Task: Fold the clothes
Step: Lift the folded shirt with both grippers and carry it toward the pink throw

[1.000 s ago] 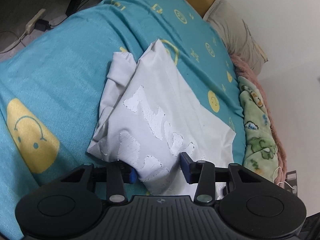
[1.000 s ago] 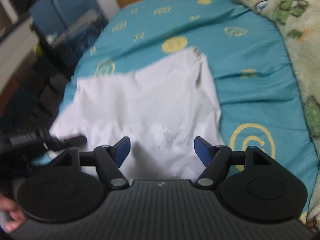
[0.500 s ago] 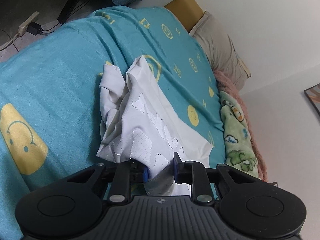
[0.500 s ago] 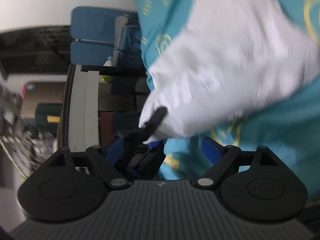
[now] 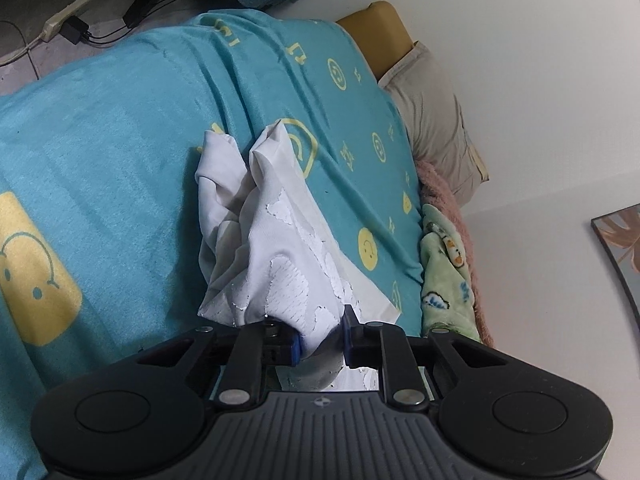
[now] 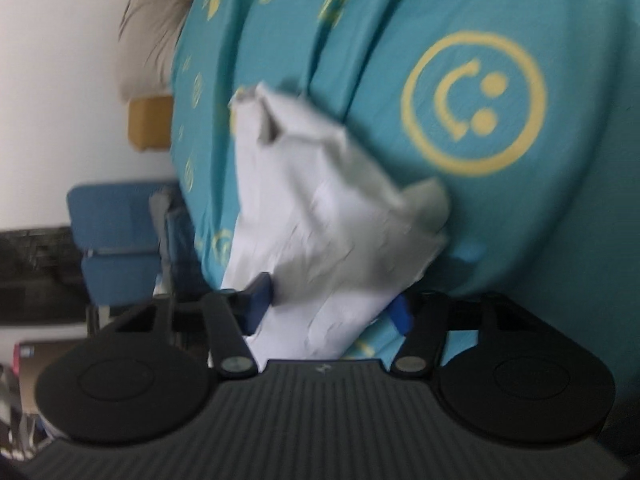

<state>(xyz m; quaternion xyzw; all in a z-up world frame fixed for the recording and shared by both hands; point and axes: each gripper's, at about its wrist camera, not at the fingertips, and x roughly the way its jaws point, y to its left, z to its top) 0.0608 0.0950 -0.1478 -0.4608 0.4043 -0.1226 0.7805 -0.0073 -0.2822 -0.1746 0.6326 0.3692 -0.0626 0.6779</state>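
We see a teal bedsheet with yellow smiley prints filling most of both views; it's what the white garment hangs over. In the left wrist view the garment runs from the fingers up toward 12 o'clock, bunched into two vertical folds, textured cloud-like patches on the near part, its far tip over a yellow ring print. At 3 o'clock of it, a green cartoon-print blanket lies along the bed edge, with a pink fuzzy blanket just beyond. Further, at 1 o'clock: a beige pillow against a tan headboard. Far at 11 o'clock, a power strip with cables on the floor. At 3 o'clock, a framed picture on the white wall.

Right wrist view is motion-blurred. The white garment is crumpled, rising from the fingers toward 11 o'clock. A big smiley ring print sits at 1 o'clock on the sheet. A blue chair stands at 9 o'clock, off the bed.

Left gripper: blue pads narrowly apart, clamped on the garment's near edge, cloth bunched between them.

Right gripper: fingers wider apart, cloth passing between them and touching the left pad; we cannot tell if it's pinched.
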